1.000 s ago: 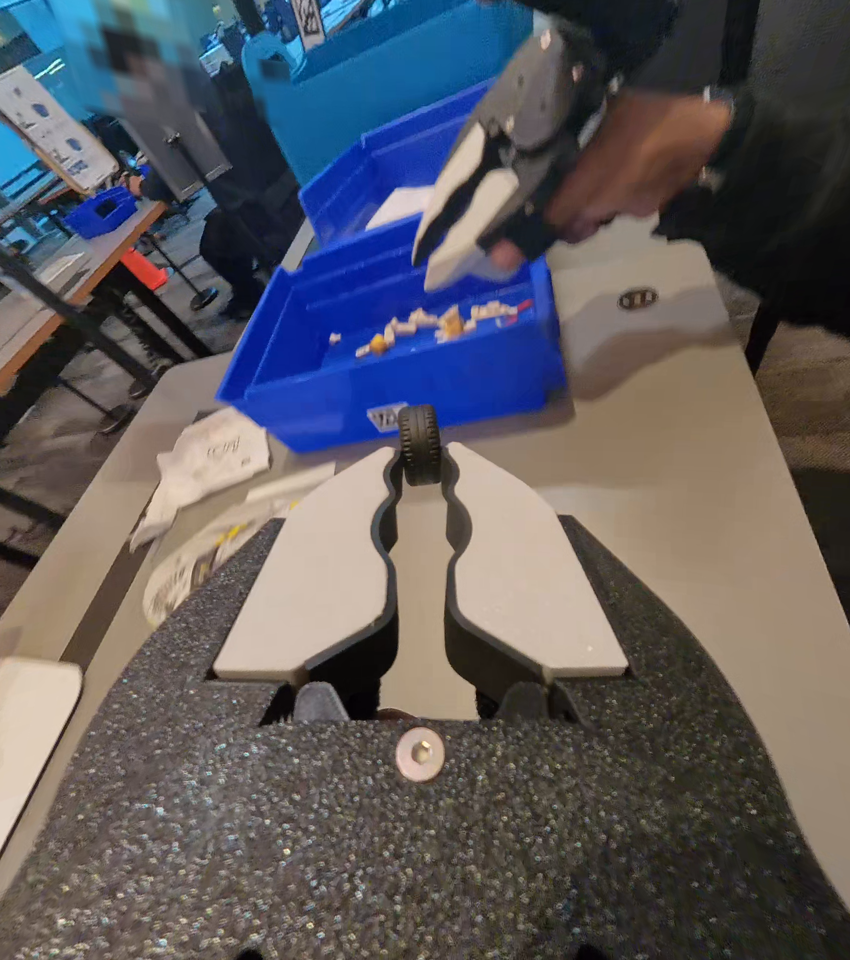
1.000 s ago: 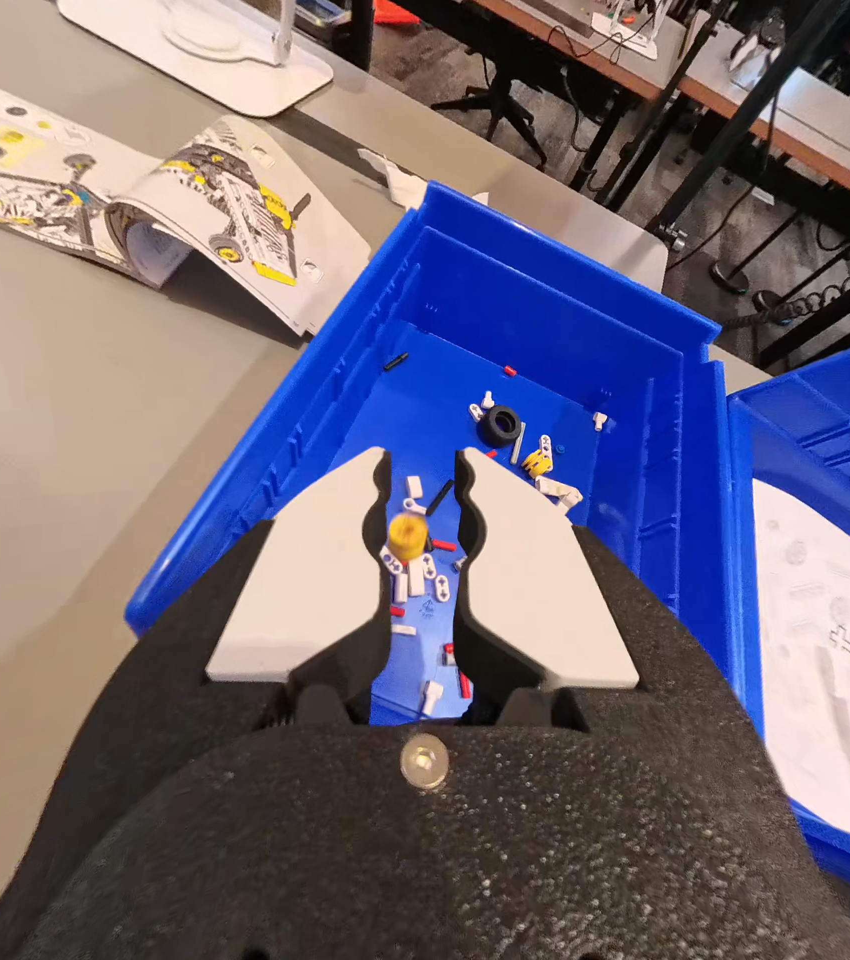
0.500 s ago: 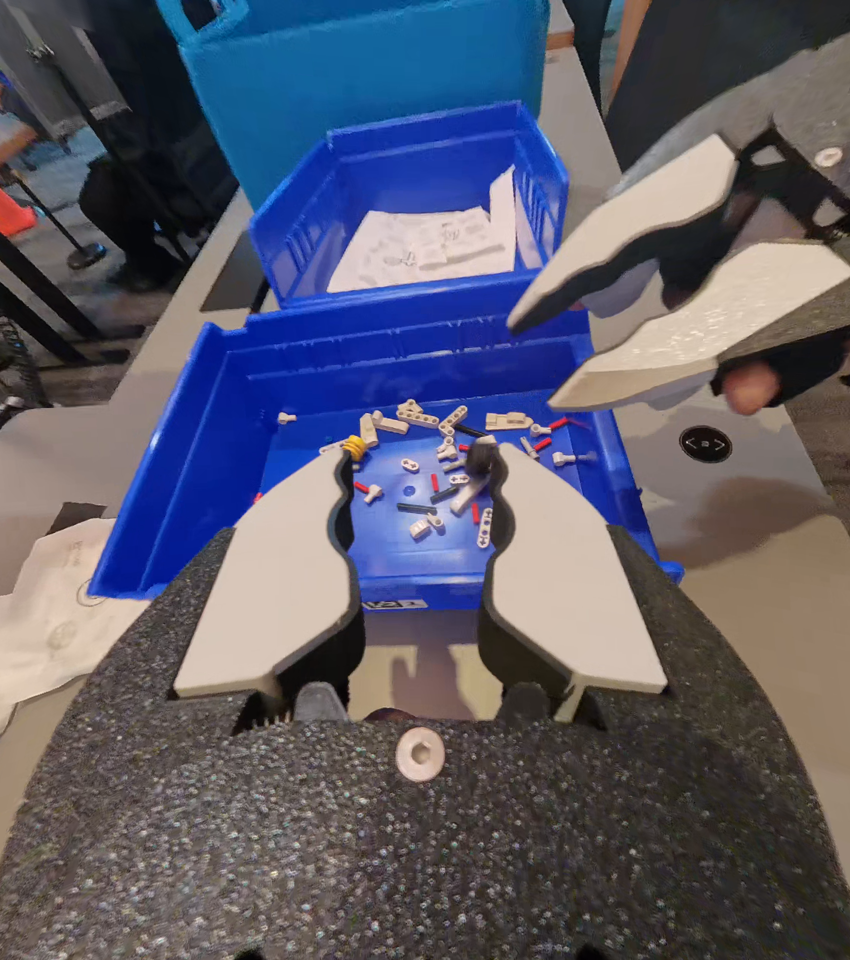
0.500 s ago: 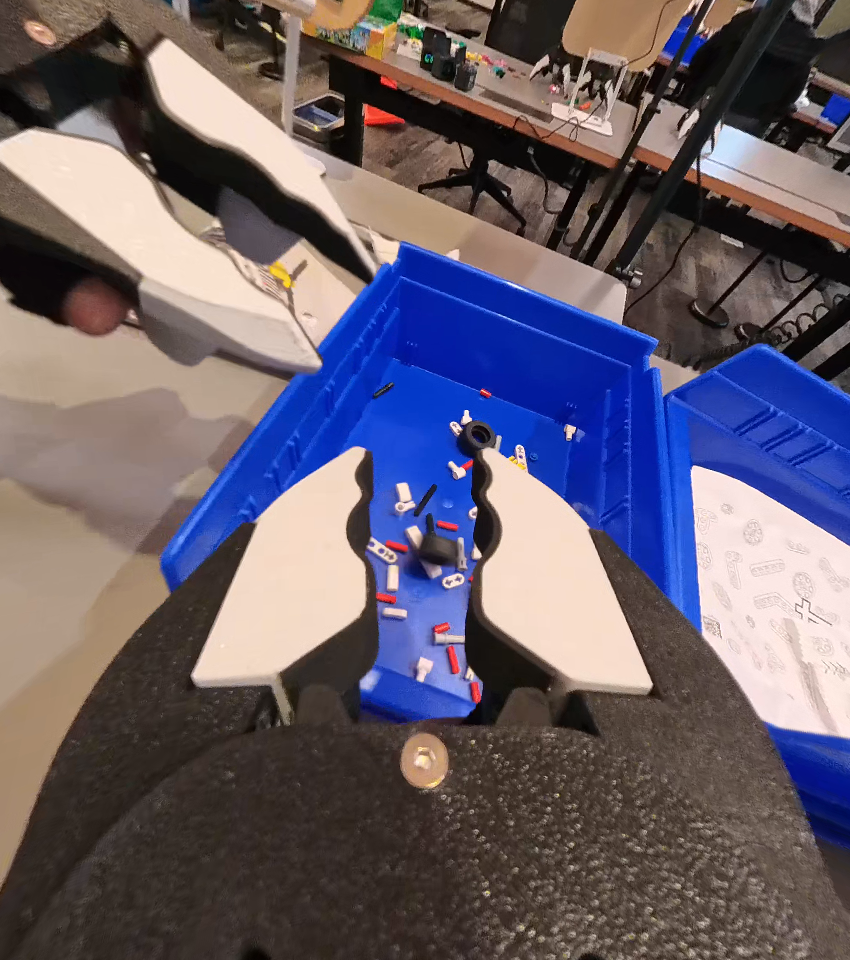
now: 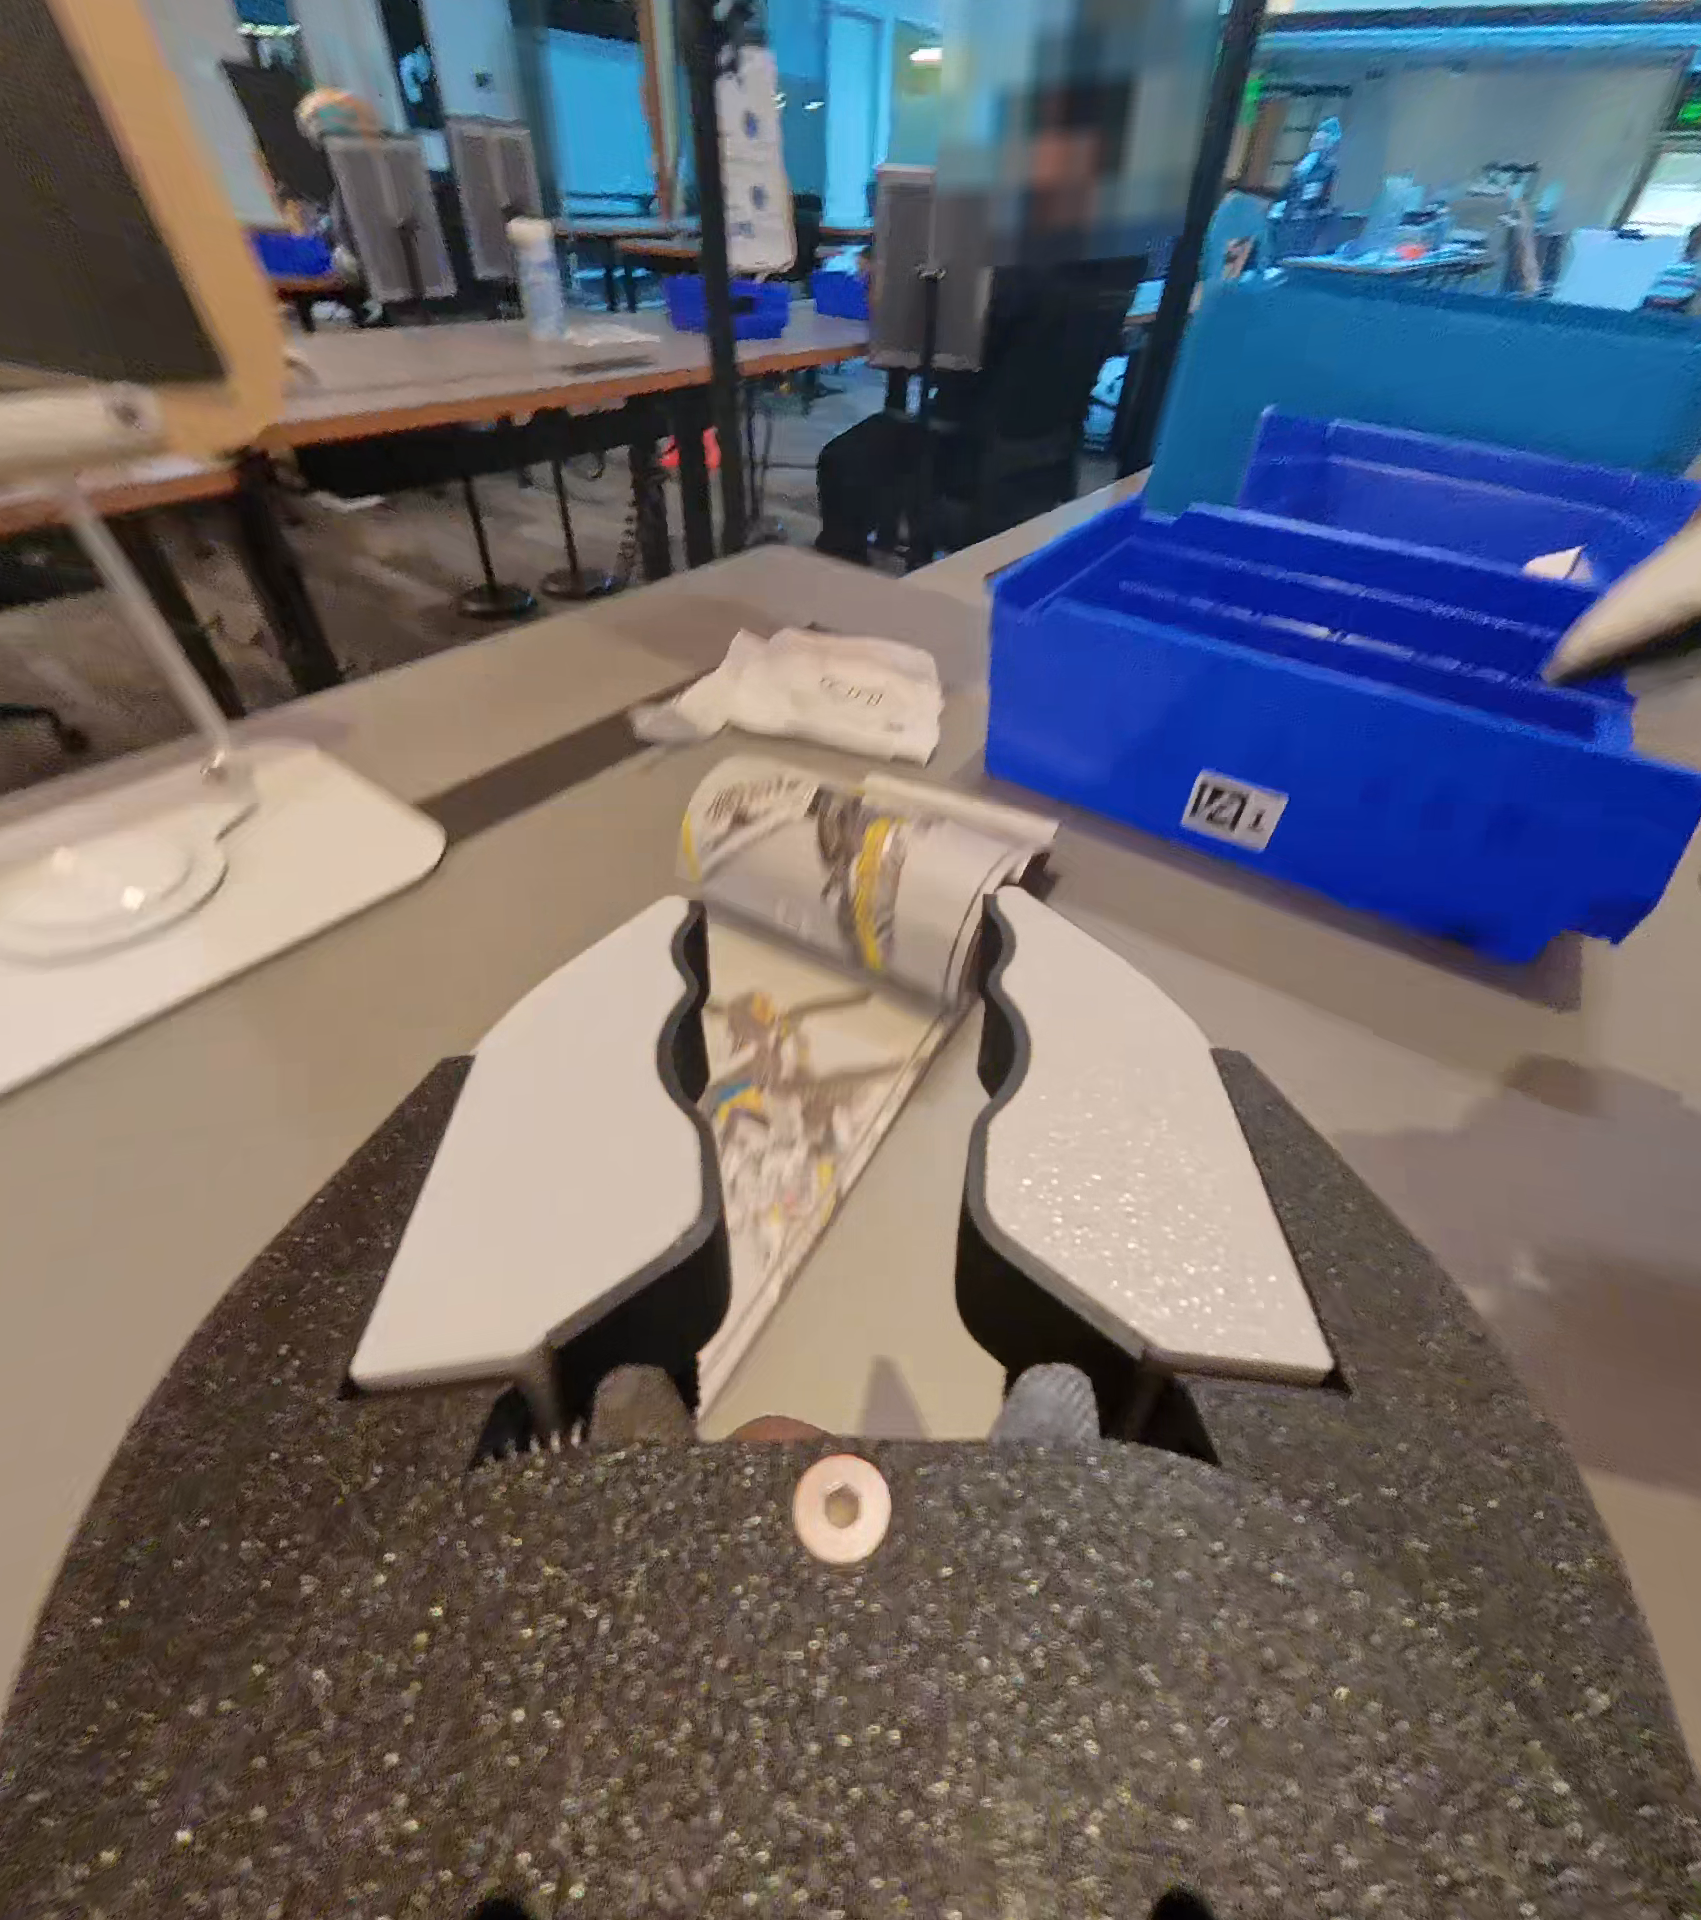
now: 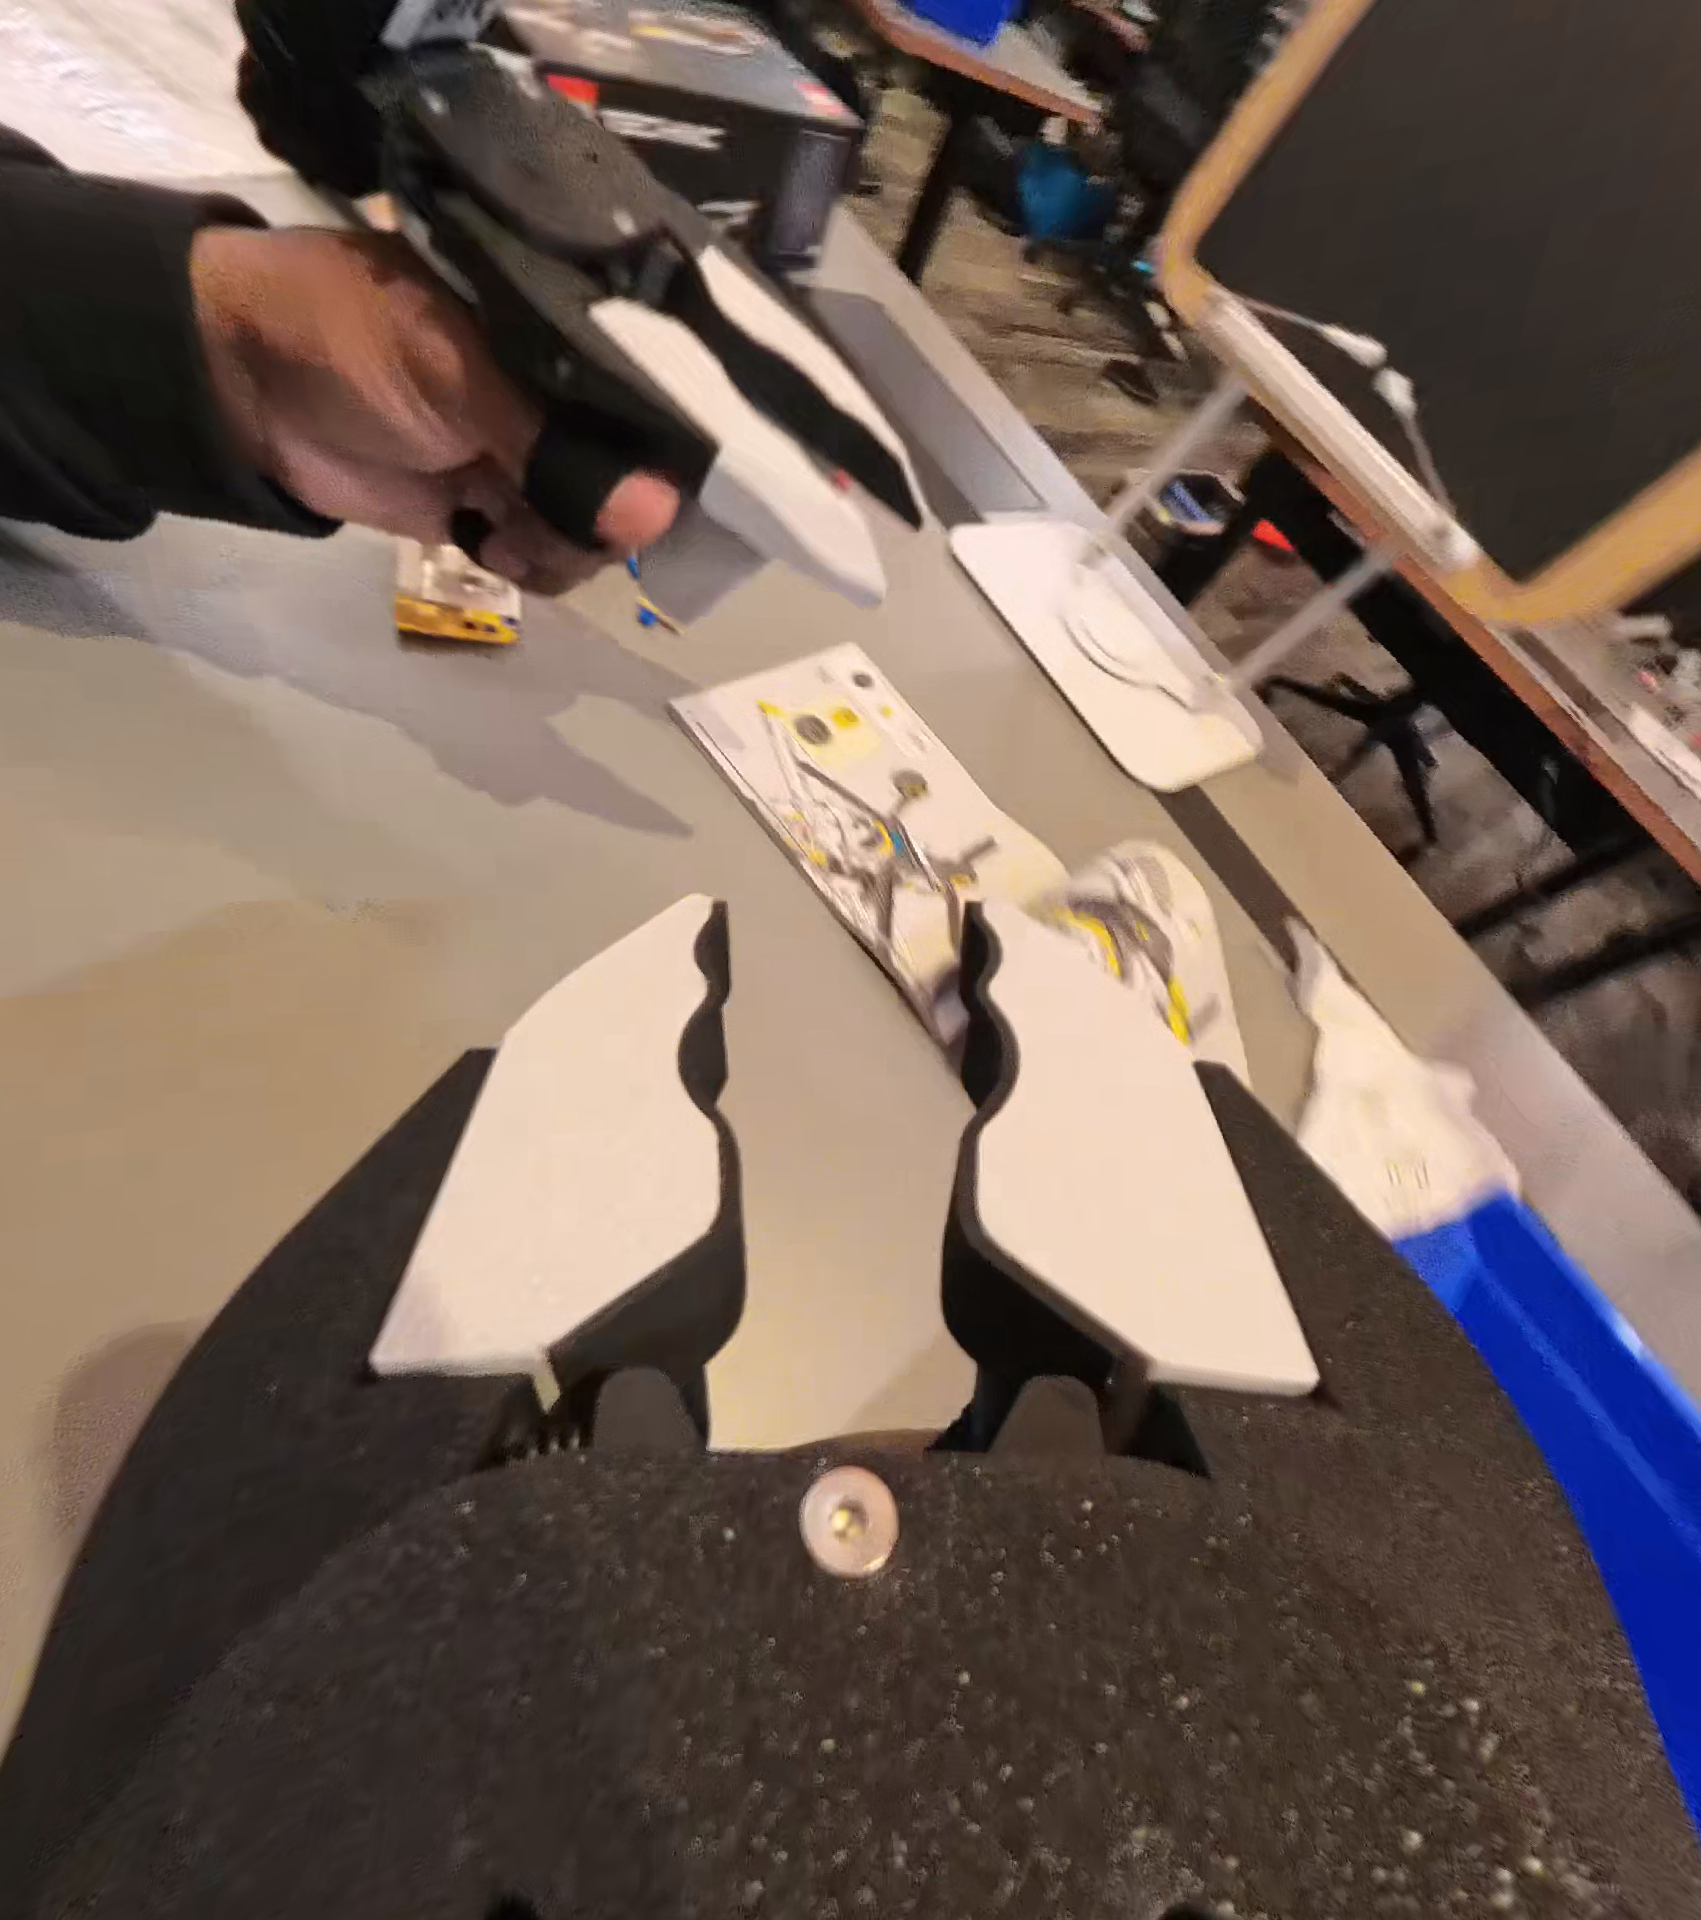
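My left gripper (image 5: 841,909) is open and empty, low over the grey table (image 5: 1448,1195). An open instruction booklet (image 5: 825,894) with a curled page lies on the table under and just ahead of its fingertips. My right gripper (image 6: 841,912) is also open and empty above the table, with the same booklet (image 6: 846,769) ahead and slightly right of it. The right wrist view shows the left gripper (image 6: 877,545) in a hand at upper left, jaws apart. A right finger (image 5: 1677,603) shows at the left wrist view's right edge.
A blue bin (image 5: 1345,831) stands to the right, with a second bin (image 5: 1448,488) behind it; its edge shows in the right wrist view (image 6: 1604,1403). A crumpled white bag (image 5: 804,691) and a white lamp base (image 5: 98,894) lie nearby. A small yellow assembly (image 6: 456,608) sits under the hand.
A second ago my left gripper was shut on a black wheel; it opened over the blue bin. Both grippers have since swung away from the bin toward the booklet, jaws open.
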Tool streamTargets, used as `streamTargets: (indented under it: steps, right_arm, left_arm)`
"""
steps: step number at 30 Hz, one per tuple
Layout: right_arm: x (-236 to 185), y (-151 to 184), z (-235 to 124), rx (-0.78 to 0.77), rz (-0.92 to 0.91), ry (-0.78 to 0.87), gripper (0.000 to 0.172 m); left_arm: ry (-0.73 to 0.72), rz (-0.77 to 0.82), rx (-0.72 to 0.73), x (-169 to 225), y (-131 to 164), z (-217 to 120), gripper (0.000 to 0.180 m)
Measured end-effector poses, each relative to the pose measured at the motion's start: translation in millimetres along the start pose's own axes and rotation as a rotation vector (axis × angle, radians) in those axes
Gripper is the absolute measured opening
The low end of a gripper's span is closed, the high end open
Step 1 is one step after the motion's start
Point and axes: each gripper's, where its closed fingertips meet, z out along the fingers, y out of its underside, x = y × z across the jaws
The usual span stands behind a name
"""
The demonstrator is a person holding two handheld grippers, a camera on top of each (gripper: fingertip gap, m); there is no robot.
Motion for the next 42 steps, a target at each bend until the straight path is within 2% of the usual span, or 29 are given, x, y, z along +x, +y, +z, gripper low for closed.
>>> streamTargets:
  steps: [3,5,8,11,16,19,26,29,32,36,42]
  right_arm:
    - [-8,-23,64,-0.006,-0.12,-0.14,0.045]
    - [-13,-28,105,-0.035,-0.162,-0.262,0.051]
    - [-21,-19,154,-0.137,-0.227,-0.441,0.056]
    - [-13,3,198,-0.287,-0.284,-0.555,0.061]
    - [10,23,253,-0.434,-0.129,-0.637,0.071]
    - [16,11,270,-0.405,0.05,-0.654,0.067]
    - [23,15,293,-0.331,0.186,-0.622,0.061]
    - [29,19,296,-0.341,0.199,-0.605,0.054]
    - [24,29,294,-0.391,0.172,-0.643,0.054]
    - [26,24,295,-0.366,0.196,-0.659,0.052]
    - [8,37,298,-0.407,0.128,-0.718,0.054]
  left_arm:
    - [-0.042,0.029,-0.029,-9,37,-30,0.05]
    - [-0.051,0.058,-0.017,-7,50,-47,0.047]
    - [-0.018,0.066,0.016,5,51,-64,0.044]
    - [-0.033,0.099,0.05,5,45,-70,0.041]
    - [-0.004,0.021,0.068,5,44,-71,0.036]
    - [0.035,-0.024,0.089,11,42,-72,0.033]
    - [0.111,-0.131,0.111,19,48,-70,0.029]
    - [0.149,-0.146,0.112,27,48,-70,0.03]
    - [0.16,-0.148,0.101,28,51,-69,0.03]
    - [0.174,-0.191,0.071,25,57,-66,0.03]
    - [0.194,-0.227,0.032,27,66,-62,0.029]
